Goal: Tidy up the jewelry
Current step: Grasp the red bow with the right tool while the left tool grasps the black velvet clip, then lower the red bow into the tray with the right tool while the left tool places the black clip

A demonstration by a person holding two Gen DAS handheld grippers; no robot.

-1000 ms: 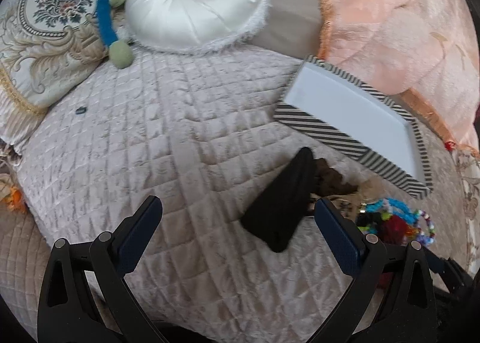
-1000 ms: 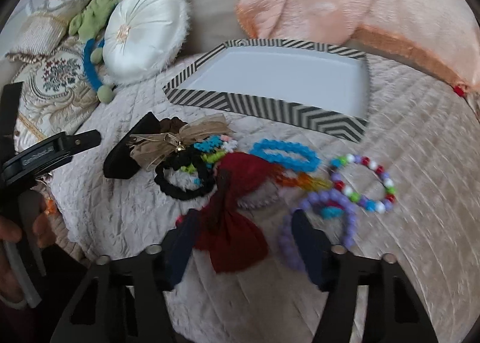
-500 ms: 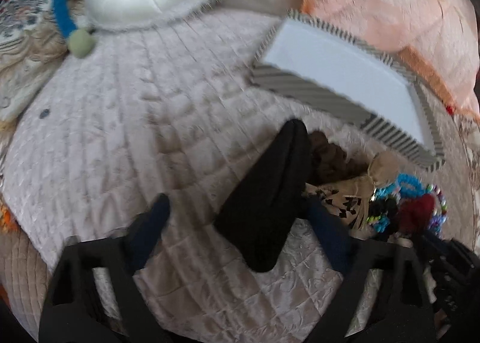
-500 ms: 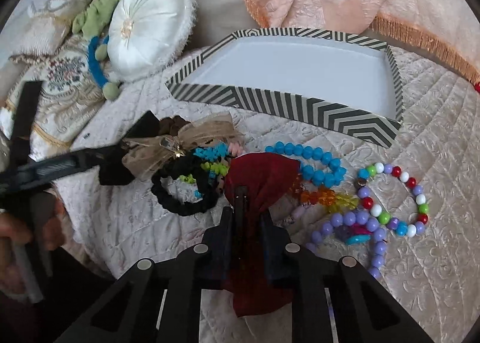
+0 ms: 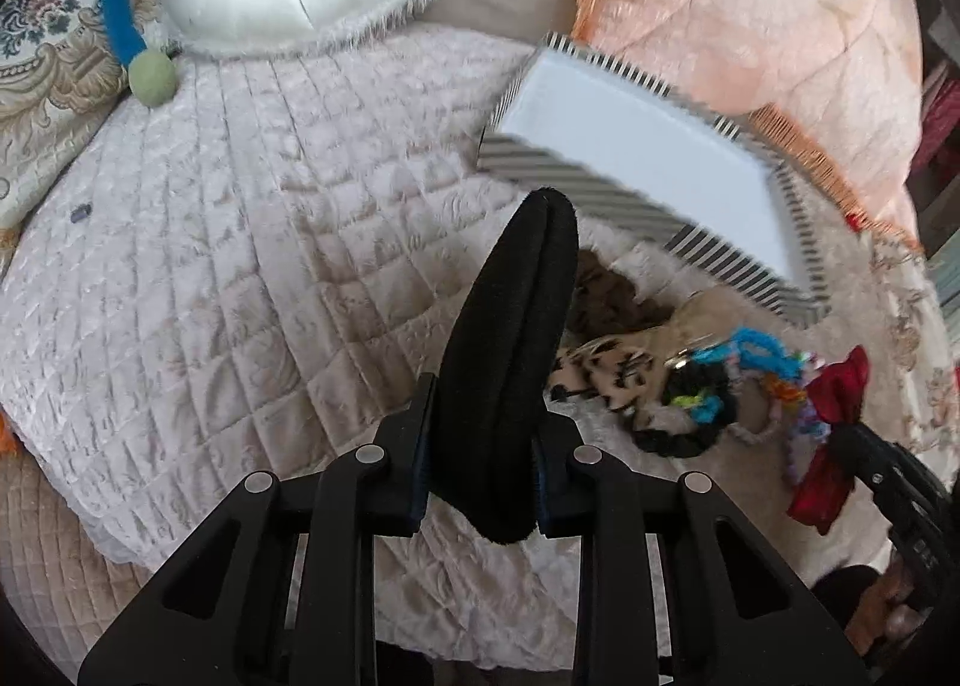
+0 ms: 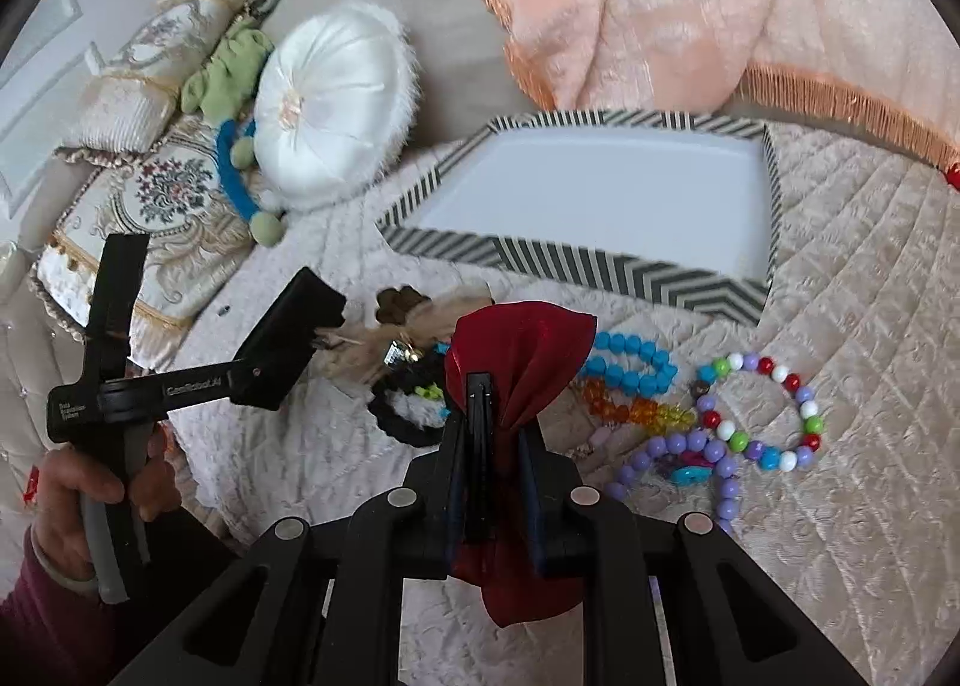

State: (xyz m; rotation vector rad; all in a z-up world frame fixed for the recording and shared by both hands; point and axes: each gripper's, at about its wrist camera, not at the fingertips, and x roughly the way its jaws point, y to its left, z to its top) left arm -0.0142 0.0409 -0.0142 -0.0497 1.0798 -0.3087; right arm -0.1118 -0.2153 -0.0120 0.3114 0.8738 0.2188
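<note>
My left gripper is shut on a black velvet hair clip and holds it above the quilted bed; it also shows in the right wrist view. My right gripper is shut on a dark red satin bow, lifted off the quilt. Behind both lies an empty white tray with a black-and-white striped rim, also seen from the left wrist. On the quilt lie a beige bow, a black scrunchie, a blue bead bracelet, an orange bead bracelet, a purple bead bracelet and a multicolour bead bracelet.
A round white satin cushion, an embroidered pillow and a green and blue plush toy sit at the back left. A peach fringed blanket lies behind the tray. The quilt's edge falls away at the lower left.
My left gripper closed on the black hair clip and lifted it. My right gripper, which shut on the red bow half a second ago, has raised it off the quilt.
</note>
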